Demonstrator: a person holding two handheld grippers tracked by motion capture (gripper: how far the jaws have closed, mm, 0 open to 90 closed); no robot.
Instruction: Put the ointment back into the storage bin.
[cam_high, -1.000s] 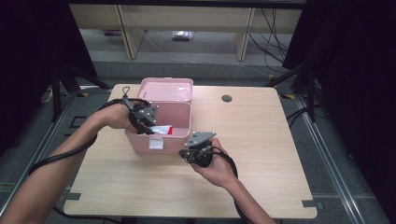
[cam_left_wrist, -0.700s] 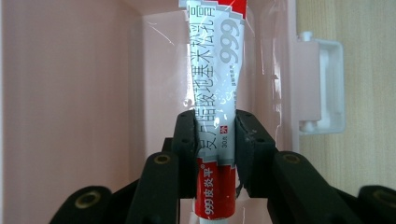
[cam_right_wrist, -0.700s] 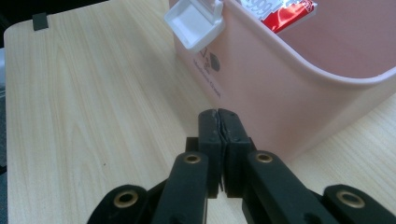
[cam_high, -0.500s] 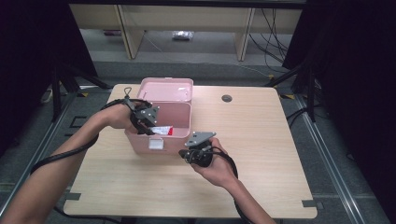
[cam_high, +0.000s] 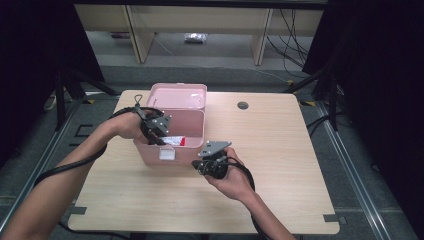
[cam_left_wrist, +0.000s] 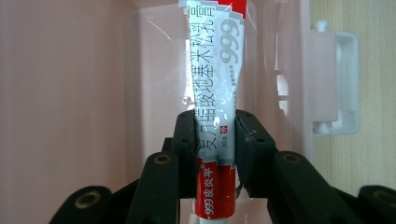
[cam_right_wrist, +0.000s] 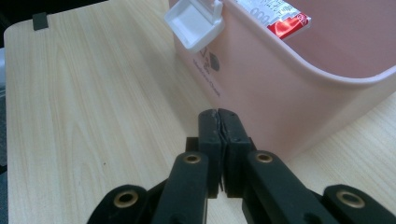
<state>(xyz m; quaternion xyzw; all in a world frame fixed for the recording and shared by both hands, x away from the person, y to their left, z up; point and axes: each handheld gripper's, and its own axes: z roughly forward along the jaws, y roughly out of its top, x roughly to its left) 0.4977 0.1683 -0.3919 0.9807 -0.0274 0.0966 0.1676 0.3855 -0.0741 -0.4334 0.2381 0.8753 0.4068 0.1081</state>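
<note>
A pink plastic box (cam_high: 192, 125) stands open on the table, its lid (cam_high: 180, 95) tipped back. My left gripper (cam_high: 165, 139) reaches over the box's left rim and is shut on a white tube with red ends (cam_high: 175, 141). In the left gripper view the jaws of this gripper (cam_left_wrist: 215, 140) pinch the tube (cam_left_wrist: 215, 70) near its lower red end, and the tube points into the box's pink inside (cam_left_wrist: 70, 84). My right gripper (cam_high: 198, 165) rests low by the box's front right corner. Its jaws (cam_right_wrist: 218, 119) are shut on nothing, just short of the box wall (cam_right_wrist: 280, 79).
A white latch (cam_right_wrist: 196, 21) hangs on the box's front; it also appears as the latch (cam_left_wrist: 334, 84) in the left gripper view. A round cable hole (cam_high: 243, 105) lies at the back of the wooden table (cam_high: 280, 150). Shelving stands beyond the far edge.
</note>
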